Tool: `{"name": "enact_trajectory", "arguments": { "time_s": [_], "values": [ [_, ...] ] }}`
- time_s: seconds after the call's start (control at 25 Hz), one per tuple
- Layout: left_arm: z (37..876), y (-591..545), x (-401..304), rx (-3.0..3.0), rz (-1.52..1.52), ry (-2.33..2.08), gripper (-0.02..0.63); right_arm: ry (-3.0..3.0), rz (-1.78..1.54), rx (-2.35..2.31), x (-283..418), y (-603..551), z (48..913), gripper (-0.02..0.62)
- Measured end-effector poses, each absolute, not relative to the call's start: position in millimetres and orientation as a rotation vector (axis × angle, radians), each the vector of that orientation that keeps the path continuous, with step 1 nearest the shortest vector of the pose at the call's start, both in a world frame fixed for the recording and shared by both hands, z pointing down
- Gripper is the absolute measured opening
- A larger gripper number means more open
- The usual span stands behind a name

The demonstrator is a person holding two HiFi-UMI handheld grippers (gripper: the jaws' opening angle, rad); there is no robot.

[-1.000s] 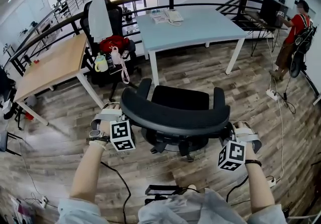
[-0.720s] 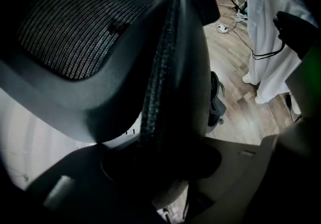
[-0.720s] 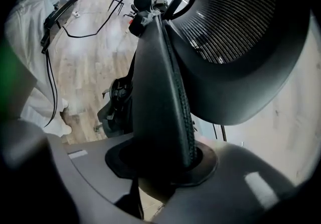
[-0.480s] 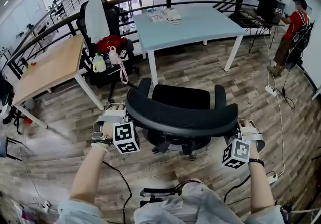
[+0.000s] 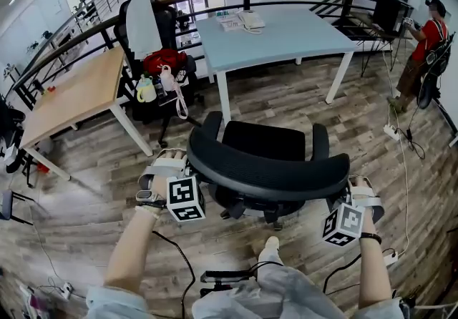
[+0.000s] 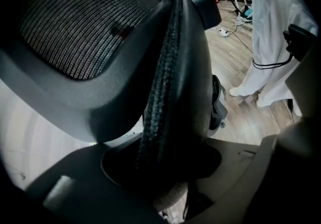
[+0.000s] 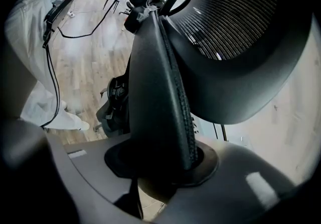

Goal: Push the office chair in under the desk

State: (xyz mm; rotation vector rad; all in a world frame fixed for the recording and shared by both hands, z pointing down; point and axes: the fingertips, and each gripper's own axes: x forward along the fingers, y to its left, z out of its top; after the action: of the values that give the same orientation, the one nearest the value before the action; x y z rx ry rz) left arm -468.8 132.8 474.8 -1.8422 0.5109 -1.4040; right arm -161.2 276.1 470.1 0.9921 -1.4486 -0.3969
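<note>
As the left hand-held gripper (image 5: 183, 176) clamps the left rim of the backrest, the office chair (image 5: 266, 166) stands centre on the wood floor (image 5: 300, 106), seat turned toward the pale blue surface (image 5: 286, 35) beyond it and not yet under it; at the right rim, the right hand-held gripper (image 5: 342, 199) has the backrest edge between jaws that are opening yet in contact with it.

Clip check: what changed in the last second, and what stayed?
The person's shoe stepped into view behind the office chair, which shifted slightly right, hardly nearer the desk. The right hand-held gripper is opening its jaws around the backrest edge. The left hand-held gripper stays clamped on the other end.
</note>
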Motion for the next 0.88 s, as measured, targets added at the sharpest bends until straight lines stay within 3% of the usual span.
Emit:
{"name": "enact_trajectory", "arguments": {
  "time_s": [0.88],
  "values": [
    [475.2, 98.0, -442.3, -1.837, -1.415, 0.510, 0.193, -1.453, -0.423, 1.017, -134.3, 238.2, 467.8, 0.164]
  ]
}}
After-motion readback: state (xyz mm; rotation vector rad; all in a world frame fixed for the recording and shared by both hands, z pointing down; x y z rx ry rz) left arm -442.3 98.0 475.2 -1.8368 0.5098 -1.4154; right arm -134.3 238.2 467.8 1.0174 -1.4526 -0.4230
